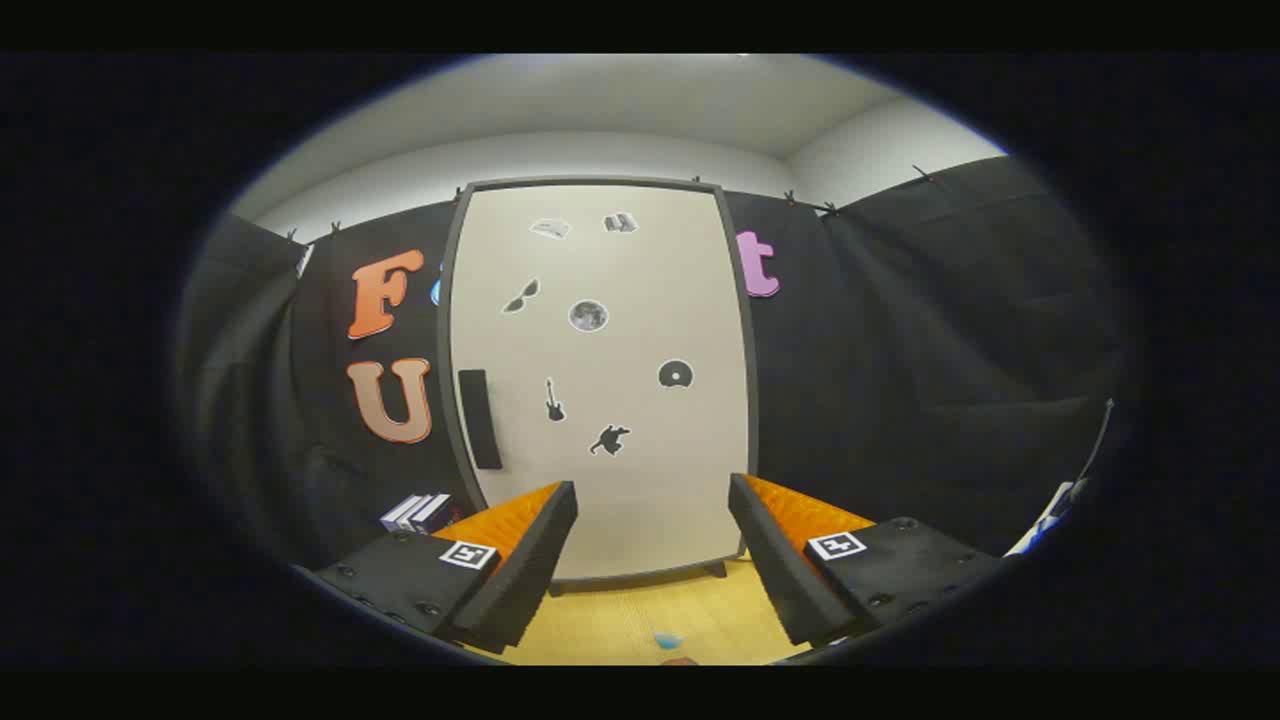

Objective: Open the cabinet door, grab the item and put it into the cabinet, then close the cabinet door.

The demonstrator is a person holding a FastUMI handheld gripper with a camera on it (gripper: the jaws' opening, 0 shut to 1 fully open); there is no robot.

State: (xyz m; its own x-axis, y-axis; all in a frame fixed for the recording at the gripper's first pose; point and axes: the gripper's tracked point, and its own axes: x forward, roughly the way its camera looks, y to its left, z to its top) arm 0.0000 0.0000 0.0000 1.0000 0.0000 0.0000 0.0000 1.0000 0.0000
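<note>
I have the gripper (652, 545) held up off the table (620, 620), squared on the cabinet (598, 380), fingers spread wide with nothing between them. Makes sense for the start: the door (640, 480) is shut, so step 1, opening it, is not yet done, and I judge the whole task is still ahead. The cabinet stands upright on the table against the black cloth wall, door facing me flat, a handful of small dark stickers scattered over it. The handle (480, 418) is a dark vertical bar near the door's left edge, so I'd guess the hinges sit on the right and the door swings out toward me; I need the fingers open like this to straddle that bar, and I'll have to shift left, since right now they frame the lower middle of the door, not the handle. A small stack of boxes (418, 512) sits on the table just left of the cabinet's base, beyond my left finger; that is probably the item to store, though I can't tell for sure. Near me on the table, between the fingers, there's a small blue thing (667, 639), too blurred to name. Risk: the swinging door or my approach to the handle could clip the boxes, they're close to that side.
</note>
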